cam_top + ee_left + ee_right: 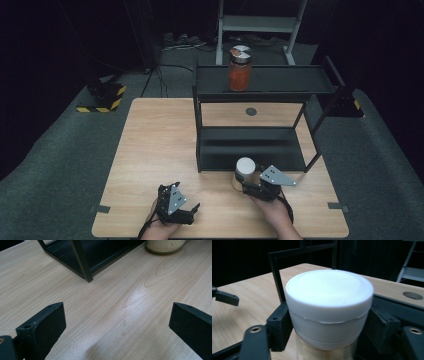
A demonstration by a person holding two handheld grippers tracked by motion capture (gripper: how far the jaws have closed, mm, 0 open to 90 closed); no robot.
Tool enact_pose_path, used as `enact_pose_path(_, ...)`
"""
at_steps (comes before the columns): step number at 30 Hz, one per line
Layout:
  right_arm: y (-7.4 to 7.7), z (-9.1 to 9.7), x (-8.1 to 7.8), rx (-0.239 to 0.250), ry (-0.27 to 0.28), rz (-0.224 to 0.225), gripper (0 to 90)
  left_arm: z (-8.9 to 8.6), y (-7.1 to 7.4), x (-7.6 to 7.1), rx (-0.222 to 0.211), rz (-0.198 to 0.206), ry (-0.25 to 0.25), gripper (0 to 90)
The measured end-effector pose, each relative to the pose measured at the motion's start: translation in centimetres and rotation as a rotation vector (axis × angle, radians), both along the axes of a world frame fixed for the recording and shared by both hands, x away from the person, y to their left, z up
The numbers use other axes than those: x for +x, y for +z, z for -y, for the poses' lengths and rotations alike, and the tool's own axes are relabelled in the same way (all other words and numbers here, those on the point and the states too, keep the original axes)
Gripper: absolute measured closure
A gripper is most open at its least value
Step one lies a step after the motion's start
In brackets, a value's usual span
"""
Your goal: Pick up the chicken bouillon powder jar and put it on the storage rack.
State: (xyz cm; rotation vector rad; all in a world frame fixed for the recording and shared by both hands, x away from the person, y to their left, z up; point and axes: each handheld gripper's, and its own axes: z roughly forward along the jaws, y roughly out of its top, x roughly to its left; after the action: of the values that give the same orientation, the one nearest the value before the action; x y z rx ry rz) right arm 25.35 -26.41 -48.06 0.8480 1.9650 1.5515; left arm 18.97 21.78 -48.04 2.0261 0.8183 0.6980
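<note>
Table (150, 150) of pale wood grain, high view: black two-tier metal shelf rack (260, 100) at its far half; glass jar of red contents with patterned lid (239, 68) upright on the top tier. White-capped glass jar of beige granules (244, 172) stands on the table just before the rack's lower tier, the right gripper (252, 186) at its near side. Left gripper (186, 210) near the front edge, well apart from the jar.

Left gripper view: both jaws spread wide over bare wood, nothing between them; rack corner and jar base (165, 246) beyond.

Right gripper view: jaws closed against the white cap (329, 302), one pad on each side; jar upright.
</note>
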Motion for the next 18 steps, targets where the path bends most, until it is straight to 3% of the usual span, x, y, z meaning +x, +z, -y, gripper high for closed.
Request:
enact_pose_path(8, -0.71, 0.09, 0.00, 0.023, 0.005, 0.012, 33.2, 0.00, -0.01, -0.01, 0.000, 0.001, -0.001, 1.1)
enact_pose_path(18, -0.22, 0.28, 0.04, 0.024, 0.010, 0.000, 33.4, -0.15, -0.01, 0.05, -0.007, -0.002, -0.001, 1.1)
